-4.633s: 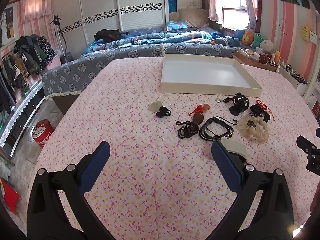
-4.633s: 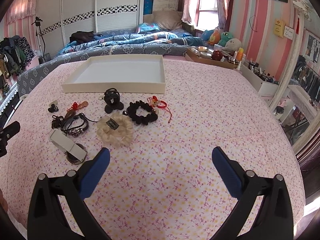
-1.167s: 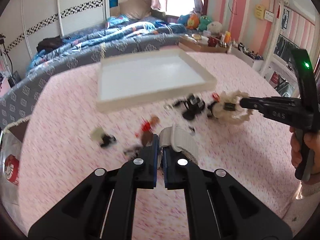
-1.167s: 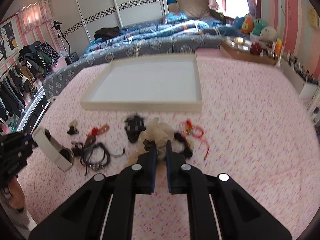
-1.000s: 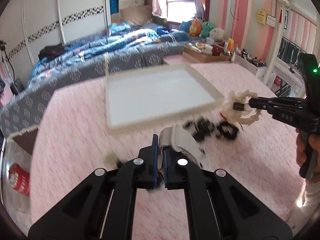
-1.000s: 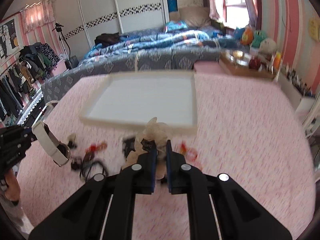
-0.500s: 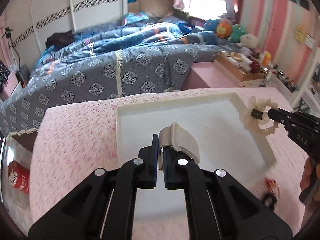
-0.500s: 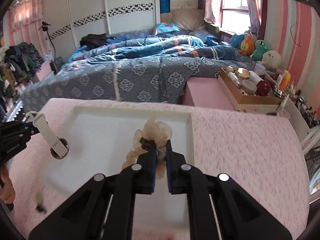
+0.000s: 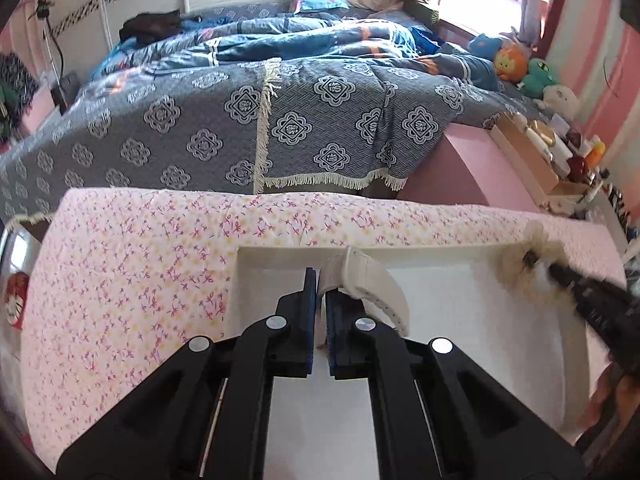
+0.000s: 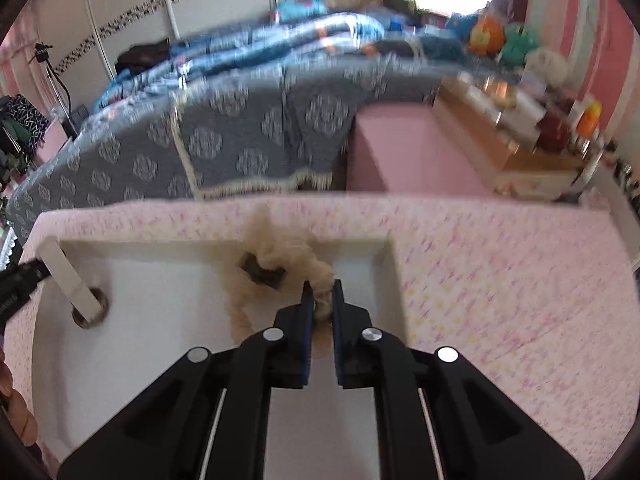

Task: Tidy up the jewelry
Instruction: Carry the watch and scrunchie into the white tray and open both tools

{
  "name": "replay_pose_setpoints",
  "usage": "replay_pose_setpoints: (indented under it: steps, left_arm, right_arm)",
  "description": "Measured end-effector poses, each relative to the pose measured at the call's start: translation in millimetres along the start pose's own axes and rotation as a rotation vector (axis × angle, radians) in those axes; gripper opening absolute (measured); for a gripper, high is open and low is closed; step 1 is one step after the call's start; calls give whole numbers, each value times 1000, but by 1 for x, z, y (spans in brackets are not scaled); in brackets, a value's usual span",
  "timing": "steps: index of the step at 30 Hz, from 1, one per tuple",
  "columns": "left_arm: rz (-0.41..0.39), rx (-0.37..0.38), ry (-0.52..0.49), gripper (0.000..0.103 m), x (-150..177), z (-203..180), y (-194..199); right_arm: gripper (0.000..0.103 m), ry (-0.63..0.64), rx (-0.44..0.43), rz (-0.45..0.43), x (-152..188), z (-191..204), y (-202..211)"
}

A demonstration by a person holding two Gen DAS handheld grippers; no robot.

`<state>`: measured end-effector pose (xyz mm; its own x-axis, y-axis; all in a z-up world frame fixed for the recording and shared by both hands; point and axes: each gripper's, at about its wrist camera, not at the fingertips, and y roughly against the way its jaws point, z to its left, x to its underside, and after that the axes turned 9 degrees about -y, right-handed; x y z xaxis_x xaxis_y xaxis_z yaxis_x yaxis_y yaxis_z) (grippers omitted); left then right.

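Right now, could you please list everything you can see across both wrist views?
Tray: one, white, on the table.
Watch: one, white strap, held over the tray's left side.
Scrunchie: one, cream, held over the tray's right side.
Tablecloth: one, pink floral, covering the table.
Bedspread: one, grey patterned, behind the table.
Plush toys: several, orange and green, by the window.
Left gripper: black, blue pads, shut on the watch.
Right gripper: same, shut on the scrunchie.
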<state>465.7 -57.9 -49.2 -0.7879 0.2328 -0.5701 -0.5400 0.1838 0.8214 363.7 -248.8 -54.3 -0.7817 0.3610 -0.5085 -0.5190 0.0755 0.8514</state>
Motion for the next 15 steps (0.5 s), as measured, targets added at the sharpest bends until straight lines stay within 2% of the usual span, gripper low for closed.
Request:
replay_pose_setpoints:
  steps: [7, 9, 11, 14, 15]
  left_arm:
    - [11, -29, -40, 8, 5, -5, 0]
    - [19, -25, -30, 9, 9, -3, 0]
    - [24, -27, -34, 11, 11, -3, 0]
    - [23, -52, -43, 31, 14, -3, 6]
    - [13, -68, -48, 41, 15, -4, 10]
  right_arm:
    - [13, 10, 21, 37, 9, -3, -9]
    - [21, 13, 18, 42, 10, -3, -7]
    - [45, 7, 4, 36, 8, -4, -1]
    - [49, 13, -1, 9, 5, -3, 13]
    - [49, 11, -7, 2, 4, -3, 18]
